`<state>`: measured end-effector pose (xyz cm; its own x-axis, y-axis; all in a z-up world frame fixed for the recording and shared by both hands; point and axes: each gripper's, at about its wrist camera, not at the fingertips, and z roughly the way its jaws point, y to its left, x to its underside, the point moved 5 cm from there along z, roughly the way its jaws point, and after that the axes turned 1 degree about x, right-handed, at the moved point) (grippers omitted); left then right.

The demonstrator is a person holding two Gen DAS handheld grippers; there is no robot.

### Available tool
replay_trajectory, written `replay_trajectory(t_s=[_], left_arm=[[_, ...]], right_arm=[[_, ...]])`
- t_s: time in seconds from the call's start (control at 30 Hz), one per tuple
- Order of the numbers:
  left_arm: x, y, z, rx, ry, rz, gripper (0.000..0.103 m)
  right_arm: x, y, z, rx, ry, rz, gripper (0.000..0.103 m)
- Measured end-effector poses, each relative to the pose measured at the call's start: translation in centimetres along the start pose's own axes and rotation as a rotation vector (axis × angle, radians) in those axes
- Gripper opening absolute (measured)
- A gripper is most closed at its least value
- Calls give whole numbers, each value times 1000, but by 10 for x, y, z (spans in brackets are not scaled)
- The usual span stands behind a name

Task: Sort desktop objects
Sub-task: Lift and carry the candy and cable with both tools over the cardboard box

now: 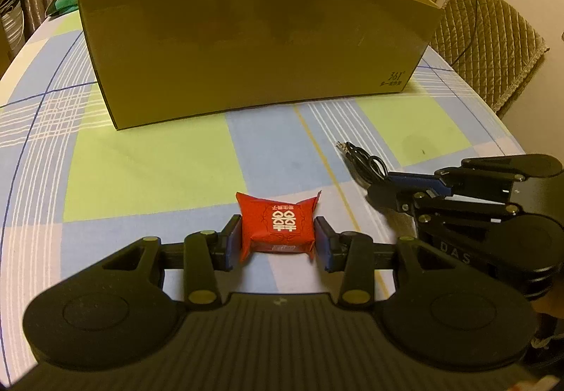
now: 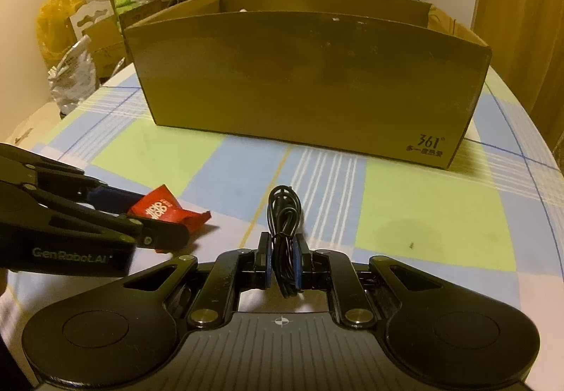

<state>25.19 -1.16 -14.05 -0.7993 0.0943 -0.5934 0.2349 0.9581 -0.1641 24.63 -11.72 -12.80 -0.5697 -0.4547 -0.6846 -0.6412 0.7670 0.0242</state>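
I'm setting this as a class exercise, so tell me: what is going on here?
A person is sorting things on a checked tablecloth with a claw in each hand. The left claw is shut on a red packet; the right claw is shut on a coiled black cable. Both are held just in front of an open cardboard box, not yet over it.

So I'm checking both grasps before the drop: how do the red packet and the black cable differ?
The red packet is a flat, puffy square; the black cable is a thin coiled bundle. The left gripper holds the packet with jaws apart; the right gripper pinches the cable nearly shut. Both face the cardboard box.
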Motion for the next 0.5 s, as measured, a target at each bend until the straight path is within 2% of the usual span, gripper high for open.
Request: replay_trajectory(t_s=[0.27, 0.5], left_arm=[[0, 0, 0, -1, -2, 4, 37], [0, -1, -1, 0, -1, 6, 37]], right_arm=[[2, 2, 9, 27, -33, -51, 9], [-2, 0, 14, 31, -51, -41, 17]])
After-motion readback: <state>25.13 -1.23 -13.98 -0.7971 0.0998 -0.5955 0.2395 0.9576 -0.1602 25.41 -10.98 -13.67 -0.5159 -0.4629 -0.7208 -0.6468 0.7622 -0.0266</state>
